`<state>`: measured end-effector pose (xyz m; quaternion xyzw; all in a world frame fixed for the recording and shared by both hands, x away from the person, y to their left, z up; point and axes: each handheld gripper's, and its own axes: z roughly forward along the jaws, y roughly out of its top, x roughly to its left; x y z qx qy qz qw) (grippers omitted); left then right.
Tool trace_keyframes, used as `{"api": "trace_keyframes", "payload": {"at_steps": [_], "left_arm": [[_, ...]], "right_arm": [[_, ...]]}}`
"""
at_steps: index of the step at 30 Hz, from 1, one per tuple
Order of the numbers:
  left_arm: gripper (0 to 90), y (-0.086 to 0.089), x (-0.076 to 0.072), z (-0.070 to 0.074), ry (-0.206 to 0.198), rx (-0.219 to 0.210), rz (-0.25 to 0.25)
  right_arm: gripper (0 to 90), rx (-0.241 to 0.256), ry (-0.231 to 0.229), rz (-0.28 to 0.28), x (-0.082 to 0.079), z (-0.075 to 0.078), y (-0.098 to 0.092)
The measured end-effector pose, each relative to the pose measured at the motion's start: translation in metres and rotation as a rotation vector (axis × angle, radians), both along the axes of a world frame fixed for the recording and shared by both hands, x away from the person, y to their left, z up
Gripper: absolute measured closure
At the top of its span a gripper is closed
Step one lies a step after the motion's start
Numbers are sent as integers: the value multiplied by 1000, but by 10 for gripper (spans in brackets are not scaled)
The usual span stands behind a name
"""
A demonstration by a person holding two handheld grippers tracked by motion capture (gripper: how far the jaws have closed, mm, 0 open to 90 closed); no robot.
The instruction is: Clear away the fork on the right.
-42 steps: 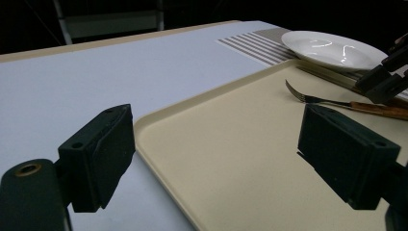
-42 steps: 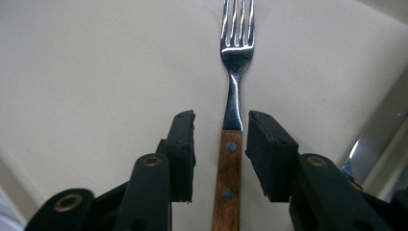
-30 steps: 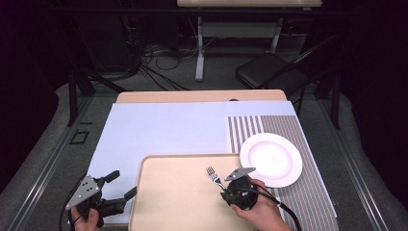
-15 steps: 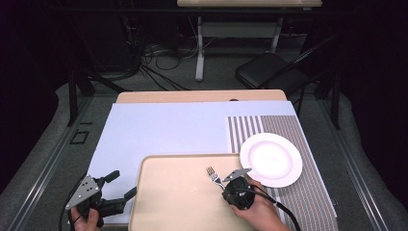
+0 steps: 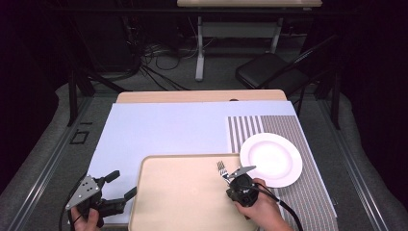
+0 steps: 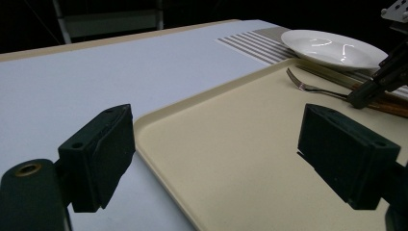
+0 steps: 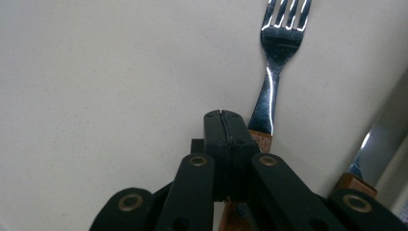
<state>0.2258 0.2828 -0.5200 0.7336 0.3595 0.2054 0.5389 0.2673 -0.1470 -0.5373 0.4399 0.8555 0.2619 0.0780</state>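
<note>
A metal fork (image 5: pixel 222 168) with a wooden handle lies on the beige tray (image 5: pixel 183 202), tines pointing away from me. In the right gripper view the fork (image 7: pixel 281 43) runs just right of and under my right gripper (image 7: pixel 221 115), whose jaws are pressed together with nothing seen between them. That gripper (image 5: pixel 231 179) sits over the fork's handle near the tray's right edge. My left gripper (image 5: pixel 122 184) is open at the tray's left edge. In its own view the left gripper (image 6: pixel 216 159) frames the tray (image 6: pixel 240 144), with the fork (image 6: pixel 312 88) farther off.
A white plate (image 5: pixel 271 160) rests on a striped placemat (image 5: pixel 279 125) right of the tray. A second wooden-handled utensil (image 7: pixel 361 154) lies beside the fork. A pale blue mat (image 5: pixel 168 130) covers the table beyond the tray. A black chair (image 5: pixel 269 72) stands behind the table.
The fork's tines have shifted slightly right and away from me, along with a small move of the right gripper. The left gripper has stayed put.
</note>
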Motion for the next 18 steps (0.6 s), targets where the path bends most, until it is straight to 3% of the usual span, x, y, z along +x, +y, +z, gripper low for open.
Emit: {"api": "trace_keyframes", "payload": {"at_steps": [4, 5, 6, 7, 8, 9, 10, 11, 12, 18], "left_arm": [[132, 0, 0, 0, 0, 1, 0], [132, 0, 0, 0, 1, 0, 0], [132, 0, 0, 0, 1, 0, 0], [132, 0, 0, 0, 2, -3, 1], [132, 0, 0, 0, 2, -2, 1], [132, 0, 0, 0, 2, -2, 1], [132, 0, 0, 0, 2, -2, 1], [132, 0, 0, 0, 2, -3, 1], [132, 0, 0, 0, 2, -3, 1], [132, 0, 0, 0, 0, 0, 0]], "right_arm": [[900, -9, 10, -13, 2, 1, -6], [900, 28, -21, -29, 2, -2, -6], [900, 0, 10, -28, 3, 1, -8], [900, -59, 61, -7, 3, 6, -11], [900, 42, -29, -44, 3, -3, -9], [900, 39, -29, -42, 4, -3, -11], [900, -16, 34, -37, 4, 3, -13], [900, -34, 50, -33, 4, 4, -15], [900, 19, -2, -48, 4, -1, -15], [900, -9, 29, -55, 6, 2, -20]]}}
